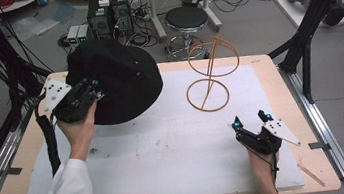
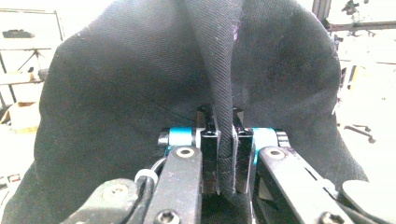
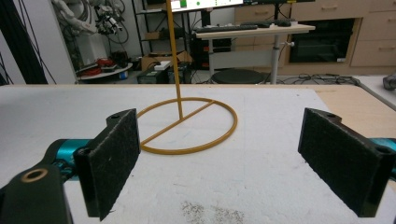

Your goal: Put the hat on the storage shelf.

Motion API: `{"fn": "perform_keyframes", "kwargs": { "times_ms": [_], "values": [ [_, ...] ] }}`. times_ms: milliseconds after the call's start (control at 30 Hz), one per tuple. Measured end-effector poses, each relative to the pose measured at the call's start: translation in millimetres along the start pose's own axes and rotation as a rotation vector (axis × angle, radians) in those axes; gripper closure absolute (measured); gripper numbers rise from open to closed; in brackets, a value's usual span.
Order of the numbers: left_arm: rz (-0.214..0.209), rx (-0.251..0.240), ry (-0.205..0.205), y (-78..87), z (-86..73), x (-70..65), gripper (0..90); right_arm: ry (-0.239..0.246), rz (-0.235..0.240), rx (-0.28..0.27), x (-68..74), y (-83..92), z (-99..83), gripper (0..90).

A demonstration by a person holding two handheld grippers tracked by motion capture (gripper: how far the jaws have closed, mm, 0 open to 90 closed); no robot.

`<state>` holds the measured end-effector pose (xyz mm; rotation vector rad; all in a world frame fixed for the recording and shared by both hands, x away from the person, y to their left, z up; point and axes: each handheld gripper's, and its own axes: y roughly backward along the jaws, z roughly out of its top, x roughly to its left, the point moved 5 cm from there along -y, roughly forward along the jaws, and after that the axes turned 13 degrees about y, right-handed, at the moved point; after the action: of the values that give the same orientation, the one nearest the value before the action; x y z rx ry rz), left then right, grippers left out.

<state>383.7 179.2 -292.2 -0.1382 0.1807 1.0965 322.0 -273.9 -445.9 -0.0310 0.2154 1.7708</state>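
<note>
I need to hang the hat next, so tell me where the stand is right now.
In the high view the wire hat stand stands upright on the white mat's far right part, right of the black hat and beyond the open right gripper.

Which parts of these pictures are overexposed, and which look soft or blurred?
Left gripper view: the room behind the black hat is blown out white; the fabric stays sharp. Right gripper view: the near pads look slightly soft. High view: even light, and the wire stand is clear.
</note>
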Motion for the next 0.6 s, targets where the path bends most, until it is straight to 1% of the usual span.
{"fn": "perform_keyframes", "kwargs": {
  "times_ms": [167,433,533,600],
  "values": [
    [-0.035,-0.014,0.006,-9.5,7.1,-13.4,85.8,-0.003,0.002,0.002,1.2,-0.4,0.2,12.2],
    [-0.072,-0.007,-0.016,-28.6,17.7,-33.4,85.8,0.003,-0.002,-0.005,0.4,-0.4,0.7,12.2],
    [-0.092,-0.014,0.0,-37.2,21.4,-41.4,85.7,-0.001,-0.003,-0.005,0.5,-0.2,0.9,12.2],
    [-0.101,-0.012,-0.007,-43.0,23.6,-47.4,85.7,-0.004,-0.002,-0.003,0.9,0.1,0.9,12.2]
  ]
}}
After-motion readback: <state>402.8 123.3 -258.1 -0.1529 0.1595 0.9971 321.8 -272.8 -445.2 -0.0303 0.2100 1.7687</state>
